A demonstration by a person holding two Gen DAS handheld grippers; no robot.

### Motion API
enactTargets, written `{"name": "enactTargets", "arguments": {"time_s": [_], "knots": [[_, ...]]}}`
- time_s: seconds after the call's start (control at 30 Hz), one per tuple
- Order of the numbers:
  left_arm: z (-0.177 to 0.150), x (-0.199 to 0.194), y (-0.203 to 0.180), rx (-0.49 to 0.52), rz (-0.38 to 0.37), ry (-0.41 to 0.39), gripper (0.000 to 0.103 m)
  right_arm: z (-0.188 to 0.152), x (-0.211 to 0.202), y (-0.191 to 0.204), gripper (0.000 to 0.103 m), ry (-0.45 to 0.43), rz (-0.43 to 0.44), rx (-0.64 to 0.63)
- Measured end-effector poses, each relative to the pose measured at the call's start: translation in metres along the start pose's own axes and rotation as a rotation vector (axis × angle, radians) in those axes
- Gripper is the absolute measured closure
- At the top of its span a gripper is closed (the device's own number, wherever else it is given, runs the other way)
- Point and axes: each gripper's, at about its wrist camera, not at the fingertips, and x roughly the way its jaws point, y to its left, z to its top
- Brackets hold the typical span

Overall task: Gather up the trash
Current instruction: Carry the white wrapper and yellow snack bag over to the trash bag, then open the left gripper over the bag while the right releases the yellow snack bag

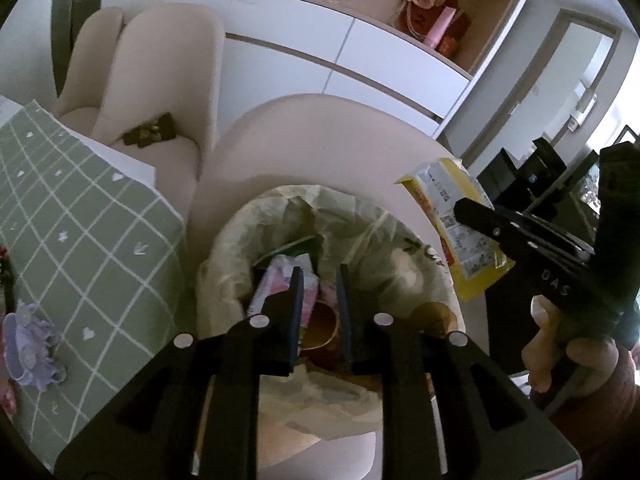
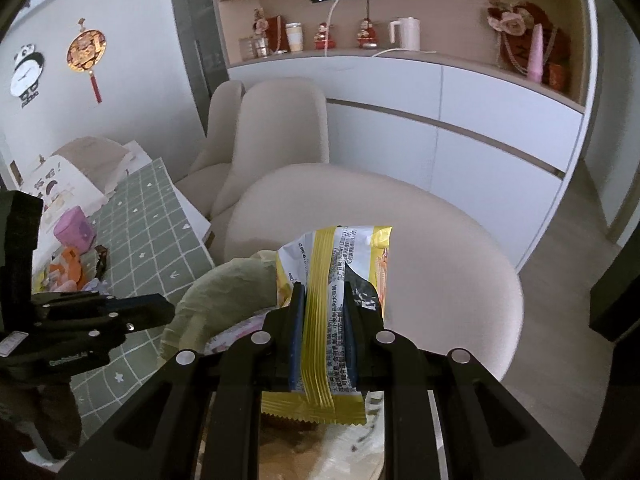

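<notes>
Claw (image 1: 318,312) of the left hand hangs over the open mouth of a bin lined with a pale bag (image 1: 256,232), its jaws slightly apart with nothing between the pads; below them in the bin lie a pink packet (image 1: 276,280) and a brown cup (image 1: 322,326). The right claw (image 2: 322,334) is clamped on a yellow and white snack wrapper (image 2: 332,280), which stands up between the pads and hangs out below them, held just above the bin's right edge; the left wrist view shows the same wrapper beside the bin's rim. A hand (image 1: 560,344) grips the right tool. The bin sits in front of a round cream seat (image 2: 440,248). To the left, a counter under a green checked cloth (image 2: 160,232) carries more litter: orange scraps (image 2: 66,266), a purple tub (image 2: 74,232) and a paper bag (image 2: 76,176). Behind stand cream chairs (image 2: 276,132), then white cabinets (image 2: 480,112) and a shelf with a white kettle (image 2: 406,34).
</notes>
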Motion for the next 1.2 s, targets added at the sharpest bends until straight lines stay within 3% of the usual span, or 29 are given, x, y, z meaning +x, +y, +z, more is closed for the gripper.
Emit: {"name": "enactTargets", "arguments": {"time_s": [0.3, 0.43, 0.7, 0.77, 0.93, 1.2], "knots": [[-0.004, -0.024, 0.017, -0.026, 0.021, -0.038, 0.086, 0.000, 0.012, 0.021, 0.084, 0.030, 0.033, -0.023], [-0.007, -0.034, 0.020, -0.030, 0.023, -0.050, 0.086, -0.002, 0.016, 0.030, 0.069, 0.056, 0.034, -0.035], [-0.012, -0.063, 0.033, -0.036, 0.048, -0.063, 0.082, 0.000, 0.012, 0.048, 0.065, 0.044, 0.021, -0.037], [-0.015, -0.074, 0.041, -0.036, 0.054, -0.066, 0.081, 0.000, 0.011, 0.051, 0.058, 0.043, 0.019, -0.026], [-0.021, -0.100, 0.068, -0.052, 0.080, -0.064, 0.080, -0.002, 0.013, 0.061, 0.052, 0.056, -0.016, -0.009], [-0.033, -0.129, 0.115, -0.097, 0.107, -0.066, 0.076, -0.019, 0.027, 0.073, 0.050, 0.131, -0.039, 0.039]]}}
